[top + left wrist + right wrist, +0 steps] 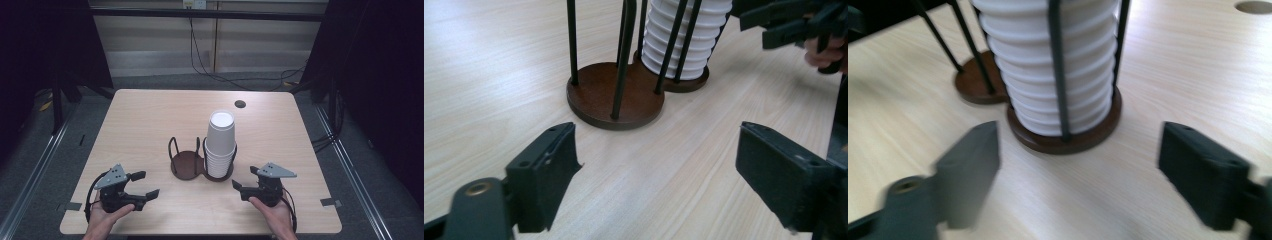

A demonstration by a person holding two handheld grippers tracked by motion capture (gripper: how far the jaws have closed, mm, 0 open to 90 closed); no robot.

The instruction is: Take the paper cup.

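Cups [220,142], white and stacked, stand in the right half of a dark wire holder [188,164] at the middle of the wooden surface [145,120]; the holder's left half is bare. From above, the left gripper [142,185] and right gripper [245,179] rest near the front edge, either side of the holder, fingers spread wide and holding nothing. The left gripper view adds the bare brown base [614,95] close ahead, and the right gripper [789,22] beyond. The right gripper view shows the wire bars crossing the stack's ribbed rims [1048,75].
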